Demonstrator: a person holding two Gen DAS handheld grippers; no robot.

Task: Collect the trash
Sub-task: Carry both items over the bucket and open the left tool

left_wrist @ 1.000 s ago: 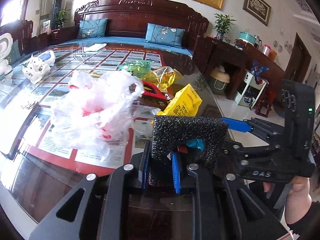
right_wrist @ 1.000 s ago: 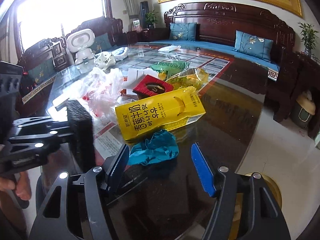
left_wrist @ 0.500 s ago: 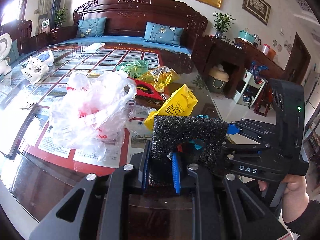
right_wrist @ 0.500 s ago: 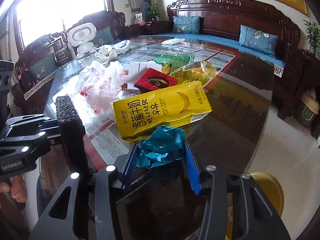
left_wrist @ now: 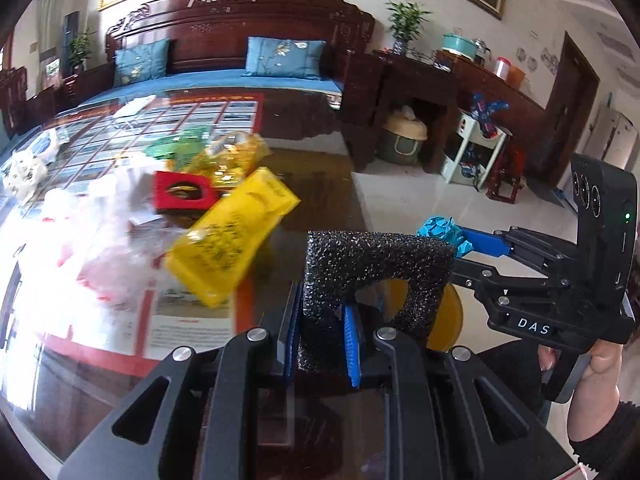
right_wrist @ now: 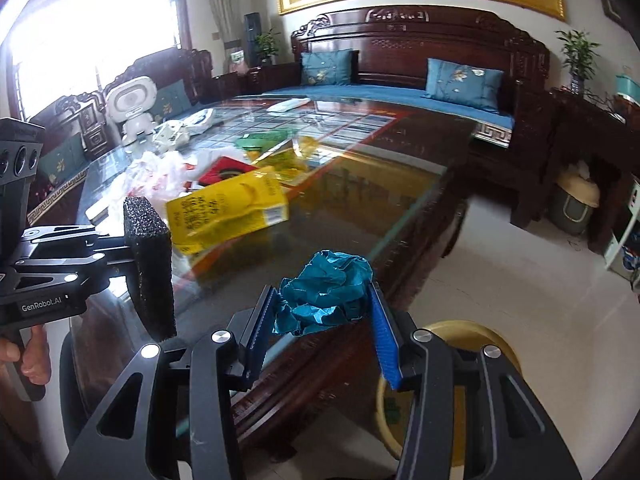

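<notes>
My right gripper is shut on a crumpled teal paper ball, held above the glass table's near edge. The same ball shows at the right gripper's blue fingertips in the left wrist view. My left gripper is shut on a black foam piece, which the right wrist view shows at the left. A yellow drink carton, a red box, a white plastic bag and green and yellow wrappers lie on the table.
A round yellow bin stands on the floor just below the grippers, past the glass table. A white toy robot stands at the table's far left. Sofas and dark cabinets ring the room. A hand holds the right gripper.
The right gripper closed on the teal paper and lifted it off the table. Both grippers then swung right toward the table's edge, and the yellow bin came into view.
</notes>
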